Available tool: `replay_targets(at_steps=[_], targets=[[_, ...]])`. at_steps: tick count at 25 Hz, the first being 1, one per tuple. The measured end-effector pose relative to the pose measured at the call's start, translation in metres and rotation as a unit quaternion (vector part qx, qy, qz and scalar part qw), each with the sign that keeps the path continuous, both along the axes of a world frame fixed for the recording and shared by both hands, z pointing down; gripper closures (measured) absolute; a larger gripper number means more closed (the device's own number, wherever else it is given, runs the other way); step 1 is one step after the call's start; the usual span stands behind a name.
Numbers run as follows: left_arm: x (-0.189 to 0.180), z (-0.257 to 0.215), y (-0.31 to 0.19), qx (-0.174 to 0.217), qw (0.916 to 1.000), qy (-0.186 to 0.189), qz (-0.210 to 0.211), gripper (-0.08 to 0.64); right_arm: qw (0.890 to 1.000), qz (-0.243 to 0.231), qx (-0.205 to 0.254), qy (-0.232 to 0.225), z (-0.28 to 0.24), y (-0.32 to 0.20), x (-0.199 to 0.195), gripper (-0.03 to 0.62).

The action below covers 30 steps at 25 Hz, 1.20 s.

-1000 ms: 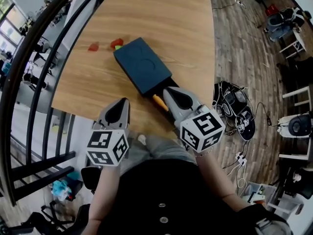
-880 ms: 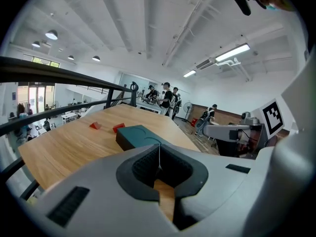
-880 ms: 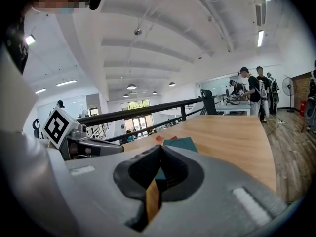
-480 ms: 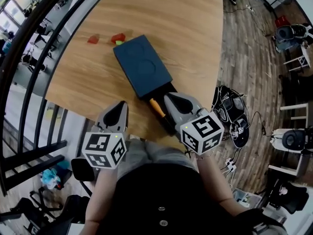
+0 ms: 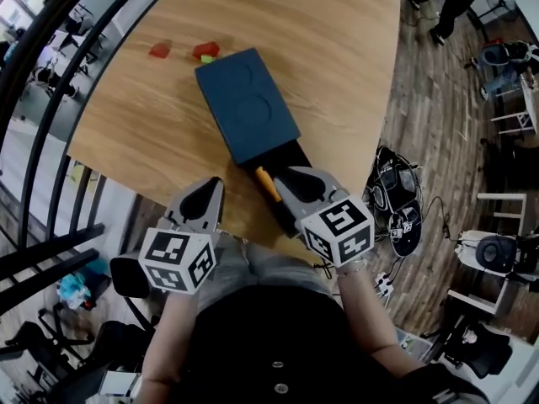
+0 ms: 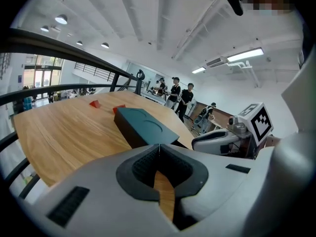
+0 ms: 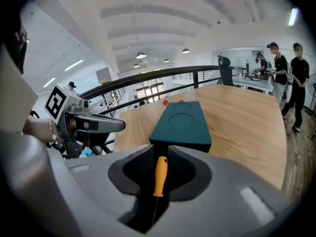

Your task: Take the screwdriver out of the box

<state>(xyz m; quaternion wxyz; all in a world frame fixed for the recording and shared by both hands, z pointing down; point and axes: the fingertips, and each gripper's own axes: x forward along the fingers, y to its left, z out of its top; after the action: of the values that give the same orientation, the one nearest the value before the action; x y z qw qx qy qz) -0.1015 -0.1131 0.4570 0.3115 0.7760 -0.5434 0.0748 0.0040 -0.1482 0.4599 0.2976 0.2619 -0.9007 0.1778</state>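
We find the screwdriver (image 5: 266, 183) in the lower middle of the head view. It lies in the open drawer (image 5: 285, 153) of the box (image 5: 244, 103), its orange end toward the box. The right tongs (image 5: 281, 176) hang just over it, parted by a narrow slit and gripping nothing. In the right gripper view the screwdriver shows through that slit. The left tongs (image 5: 213, 183), lower left, are closed tight and empty at the counter (image 5: 328, 49) edge.
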Motion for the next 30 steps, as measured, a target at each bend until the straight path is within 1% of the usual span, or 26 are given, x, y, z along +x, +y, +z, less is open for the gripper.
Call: replay_targets(at_steps=[3, 4, 10, 19, 26, 30], targets=[[0.003, 0.006, 0.002, -0.008, 1.0000, 0.000, 0.000, 0.538, 1.000, -0.012, -0.014, 0.017, 0.014, -0.001, -0.003, 0.503], [0.003, 0.009, 0.003, -0.011, 0.9999, 0.000, -0.001, 0.540, 0.999, -0.017, -0.018, 0.025, 0.019, -0.001, -0.004, 0.490], [0.002, 0.021, 0.006, -0.029, 0.9995, 0.004, -0.012, 0.540, 0.996, -0.044, -0.050, 0.057, 0.045, 0.000, -0.008, 0.467], [-0.002, 0.032, 0.006, -0.045, 0.9987, 0.011, -0.022, 0.538, 0.987, -0.093, -0.090, 0.091, 0.073, 0.010, -0.012, 0.449], [-0.007, 0.041, 0.001, -0.055, 0.9980, 0.012, -0.030, 0.538, 0.982, -0.103, -0.108, 0.114, 0.088, 0.009, -0.012, 0.445], [-0.009, 0.043, 0.000, -0.059, 0.9976, 0.013, -0.033, 0.538, 0.981, -0.107, -0.111, 0.122, 0.090, 0.009, -0.012, 0.440]])
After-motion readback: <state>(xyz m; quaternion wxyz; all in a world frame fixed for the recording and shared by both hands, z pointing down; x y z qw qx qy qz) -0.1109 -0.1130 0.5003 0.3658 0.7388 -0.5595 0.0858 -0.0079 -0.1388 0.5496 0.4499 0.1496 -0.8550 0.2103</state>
